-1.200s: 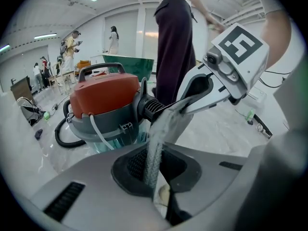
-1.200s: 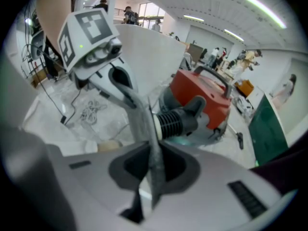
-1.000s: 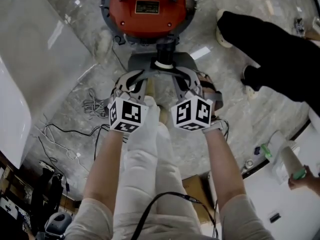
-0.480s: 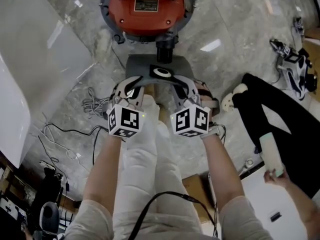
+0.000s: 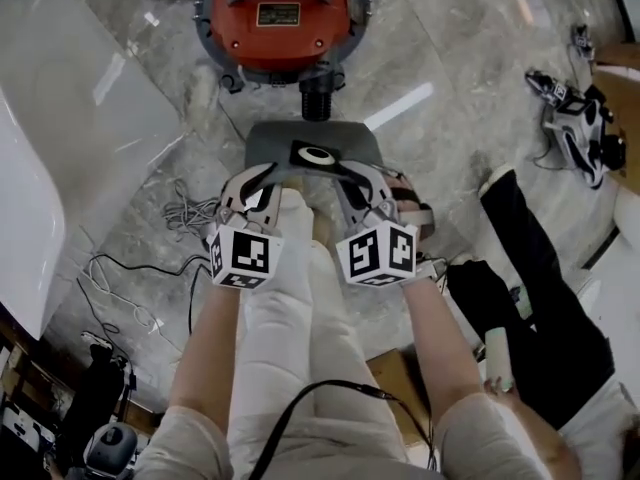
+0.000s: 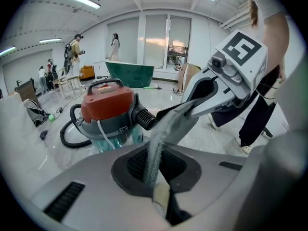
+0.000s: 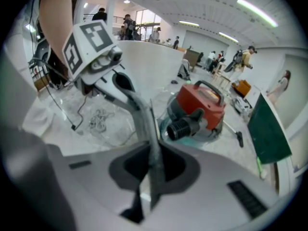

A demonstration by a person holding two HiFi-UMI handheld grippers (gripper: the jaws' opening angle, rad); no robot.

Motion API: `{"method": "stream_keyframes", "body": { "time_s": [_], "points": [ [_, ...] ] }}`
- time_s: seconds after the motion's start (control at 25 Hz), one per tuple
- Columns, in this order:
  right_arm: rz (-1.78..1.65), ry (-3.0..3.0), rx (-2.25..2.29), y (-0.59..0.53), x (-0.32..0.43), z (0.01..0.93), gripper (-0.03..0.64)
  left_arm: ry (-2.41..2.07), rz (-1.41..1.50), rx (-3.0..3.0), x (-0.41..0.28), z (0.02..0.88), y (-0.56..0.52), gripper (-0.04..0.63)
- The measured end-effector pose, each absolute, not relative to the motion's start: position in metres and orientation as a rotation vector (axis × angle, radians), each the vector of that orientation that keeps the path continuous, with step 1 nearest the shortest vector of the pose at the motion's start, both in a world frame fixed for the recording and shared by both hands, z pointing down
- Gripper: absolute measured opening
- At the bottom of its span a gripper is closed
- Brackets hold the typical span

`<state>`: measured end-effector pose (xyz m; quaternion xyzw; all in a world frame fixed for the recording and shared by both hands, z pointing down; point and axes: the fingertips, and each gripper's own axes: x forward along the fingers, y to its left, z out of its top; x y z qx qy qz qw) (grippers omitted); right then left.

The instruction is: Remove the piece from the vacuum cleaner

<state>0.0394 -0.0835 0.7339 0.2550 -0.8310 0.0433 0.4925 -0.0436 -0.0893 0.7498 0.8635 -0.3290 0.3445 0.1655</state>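
The red vacuum cleaner (image 5: 280, 13) stands on the marble floor with its black inlet port (image 5: 316, 98) facing me. The grey nozzle piece (image 5: 310, 148), with an oval socket on top, hangs free just in front of that port, apart from it. My left gripper (image 5: 262, 180) is shut on the piece's left edge and my right gripper (image 5: 355, 176) on its right edge. In the left gripper view the grey piece (image 6: 91, 182) fills the foreground, with the vacuum cleaner (image 6: 108, 112) behind it. The right gripper view shows the grey piece (image 7: 216, 177) and the vacuum cleaner (image 7: 199, 107) likewise.
Loose cables (image 5: 185, 213) lie on the floor at the left, beside a white panel (image 5: 30, 188). A person in dark trousers (image 5: 530, 298) stands at the right, and other equipment (image 5: 575, 118) lies at the far right. My legs are directly below the grippers.
The grey piece has come off the vacuum's port and moved up and toward me with both grippers, so a gap shows. The person in dark clothes has shifted along the right side.
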Motion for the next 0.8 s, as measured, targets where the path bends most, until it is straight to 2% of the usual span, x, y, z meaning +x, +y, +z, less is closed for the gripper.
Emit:
{"method": "stream_keyframes", "body": {
  "time_s": [0.8],
  "points": [
    [0.115,-2.098,0.671,-0.050,0.044,0.610,0.041,-1.022,0.863,2.538,-0.039,0.622,-0.055,0.034]
  ]
}}
